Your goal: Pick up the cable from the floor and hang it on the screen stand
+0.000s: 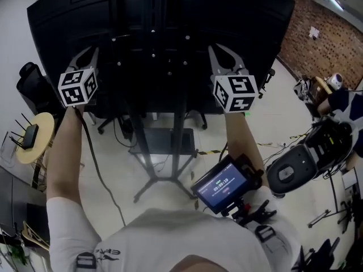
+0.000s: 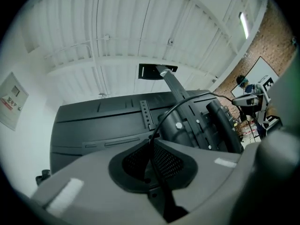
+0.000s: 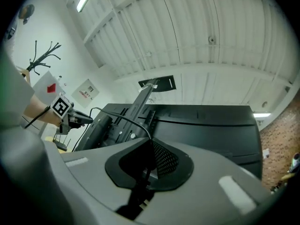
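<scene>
The thin black cable (image 2: 178, 104) runs between both grippers in front of the back of the big black screen (image 1: 159, 38). My left gripper (image 1: 86, 54) is raised at the screen's left side, shut on the cable (image 1: 93, 157), which hangs down past my left arm toward the floor. The left gripper view shows its jaws (image 2: 151, 142) pinching the cable. My right gripper (image 1: 218, 52) is up at the screen's right side, jaws (image 3: 151, 142) shut on the cable (image 3: 124, 118), which arcs over toward the left gripper (image 3: 75, 119). The screen stand (image 1: 161, 152) rises below, between my arms.
A black office chair (image 1: 28, 81) and a round yellow table (image 1: 33, 137) with a router stand at the left. A small monitor (image 1: 224, 186) hangs at my chest. A black-and-white machine (image 1: 295, 171) and loose floor cables lie to the right, near a brick wall (image 1: 323, 33).
</scene>
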The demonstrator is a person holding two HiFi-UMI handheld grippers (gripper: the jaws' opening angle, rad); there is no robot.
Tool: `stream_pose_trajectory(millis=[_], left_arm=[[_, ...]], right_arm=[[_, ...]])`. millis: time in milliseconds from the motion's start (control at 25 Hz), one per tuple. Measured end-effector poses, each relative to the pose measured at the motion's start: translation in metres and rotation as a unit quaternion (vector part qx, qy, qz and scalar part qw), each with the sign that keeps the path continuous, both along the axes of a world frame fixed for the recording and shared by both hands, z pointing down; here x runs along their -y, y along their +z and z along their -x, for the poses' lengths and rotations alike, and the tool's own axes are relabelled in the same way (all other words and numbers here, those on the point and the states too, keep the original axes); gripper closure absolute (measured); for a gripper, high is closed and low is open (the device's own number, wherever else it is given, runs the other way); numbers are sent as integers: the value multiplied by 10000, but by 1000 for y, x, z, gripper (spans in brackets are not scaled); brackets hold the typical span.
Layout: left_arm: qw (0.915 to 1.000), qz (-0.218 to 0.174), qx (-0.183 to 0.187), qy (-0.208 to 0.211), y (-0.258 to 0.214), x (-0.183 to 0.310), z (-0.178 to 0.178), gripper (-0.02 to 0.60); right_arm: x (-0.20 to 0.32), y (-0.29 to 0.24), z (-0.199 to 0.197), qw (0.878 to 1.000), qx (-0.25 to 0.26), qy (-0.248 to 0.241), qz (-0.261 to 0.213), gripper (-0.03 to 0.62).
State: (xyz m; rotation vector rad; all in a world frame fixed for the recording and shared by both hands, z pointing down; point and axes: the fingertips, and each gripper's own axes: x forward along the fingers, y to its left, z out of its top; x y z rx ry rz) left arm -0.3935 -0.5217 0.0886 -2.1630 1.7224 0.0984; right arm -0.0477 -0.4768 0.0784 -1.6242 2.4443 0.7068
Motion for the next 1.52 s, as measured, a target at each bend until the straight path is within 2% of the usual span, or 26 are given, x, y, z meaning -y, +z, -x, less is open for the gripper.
stream_pose_trajectory(millis=[360,760,960,1160,1320,1520], left_arm=[[9998,-55,6,166,-32,18,4,555],[9982,502,284,-182,-36,41,2,557],[9952,826,406,-329,-35,51,-1,557],[9906,1009,754,-537,-30,49,-7,557],[9881,1014,933,-688,-28,48,-9,558],[9819,1028,1288,-932,-27,47,-12,558]], right_arm=[[17,-31,6,9994,28,298,-183,565],[49,-37,1,9978,-188,629,-67,565],[55,-37,1,9926,-631,1039,3,566],[56,-29,-1,9871,-954,1276,146,566],[60,-17,-1,9852,-1054,1321,299,566],[56,-14,5,9792,-1366,1484,237,566]])
